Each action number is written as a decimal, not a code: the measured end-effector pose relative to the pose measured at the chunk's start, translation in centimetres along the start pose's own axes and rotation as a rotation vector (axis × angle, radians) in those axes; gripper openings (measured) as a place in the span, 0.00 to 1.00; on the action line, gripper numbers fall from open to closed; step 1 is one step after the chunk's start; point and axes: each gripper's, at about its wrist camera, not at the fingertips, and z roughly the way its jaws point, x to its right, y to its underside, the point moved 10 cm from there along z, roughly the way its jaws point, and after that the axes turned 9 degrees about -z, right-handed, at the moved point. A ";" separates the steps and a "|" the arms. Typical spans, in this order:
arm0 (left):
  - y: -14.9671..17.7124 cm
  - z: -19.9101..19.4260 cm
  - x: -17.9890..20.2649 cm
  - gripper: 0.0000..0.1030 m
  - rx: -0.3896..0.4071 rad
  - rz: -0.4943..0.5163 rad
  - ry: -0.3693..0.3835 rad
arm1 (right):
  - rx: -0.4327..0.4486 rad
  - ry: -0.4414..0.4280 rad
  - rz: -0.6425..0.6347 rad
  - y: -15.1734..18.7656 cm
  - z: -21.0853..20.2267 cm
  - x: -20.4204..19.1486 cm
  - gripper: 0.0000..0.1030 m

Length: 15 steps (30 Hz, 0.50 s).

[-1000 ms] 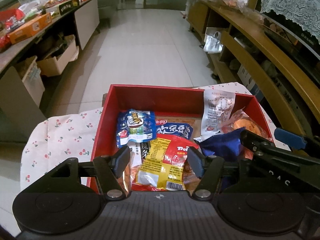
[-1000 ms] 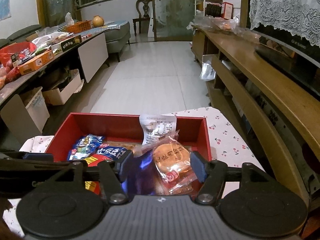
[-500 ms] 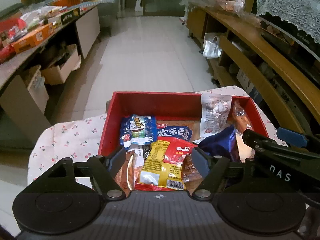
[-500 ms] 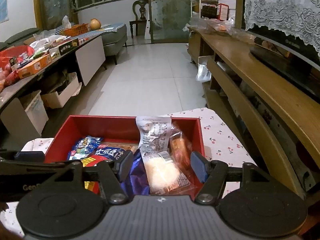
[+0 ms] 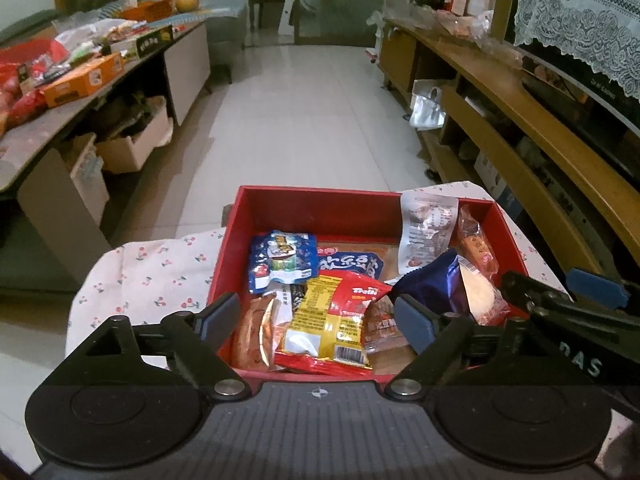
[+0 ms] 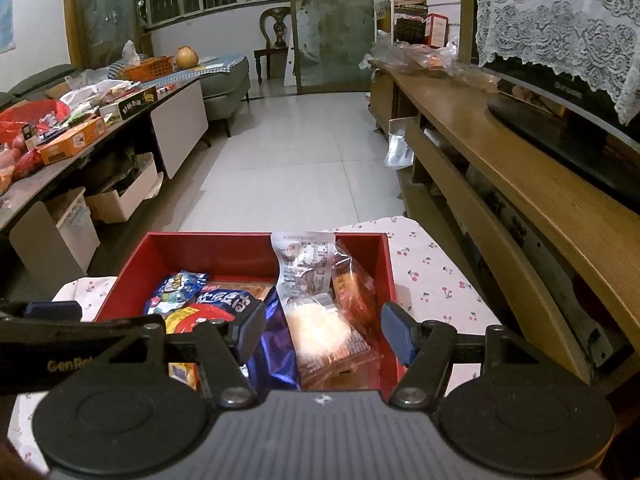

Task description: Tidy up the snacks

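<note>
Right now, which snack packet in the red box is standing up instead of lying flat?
The white printed packet, propped upright against the red box's far wall; the others lie flat.

Left gripper (image 5: 318,320): black linkage arms, blue finger pads (image 5: 414,322), silver pivot screws, ribbed grey base. Right gripper (image 6: 322,334): same build; "GenRo" lettering on the neighbouring arm.

Red box (image 5: 360,204) dead ahead of the left tongs, on white cloth (image 5: 160,272) dotted with red cherries. Between the blue pads (image 5: 416,322): yellow-and-red pack (image 5: 332,320). Just past it, blue pouch (image 5: 282,264) with white patches. Toward the right pad, dark blue wrapper (image 5: 430,286). Ahead of the right tongs, clear bag (image 6: 324,328) with a pale filling, orange one (image 6: 354,290) beside it, white printed sachet (image 6: 306,266) behind. Far left, orange carton (image 6: 72,142). Up right, white lace (image 6: 560,20).
</note>
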 end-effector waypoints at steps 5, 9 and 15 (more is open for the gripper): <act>0.4 -0.8 0.1 0.91 0.021 0.012 0.001 | 0.020 0.004 -0.009 0.5 -1.6 -0.2 0.71; 0.8 -1.6 -0.2 0.95 0.031 0.013 0.003 | 0.029 -0.005 0.000 0.9 -2.7 -0.2 0.72; 1.4 -2.9 -0.8 1.00 0.049 0.005 0.003 | 0.043 -0.018 0.009 1.5 -4.2 -0.4 0.74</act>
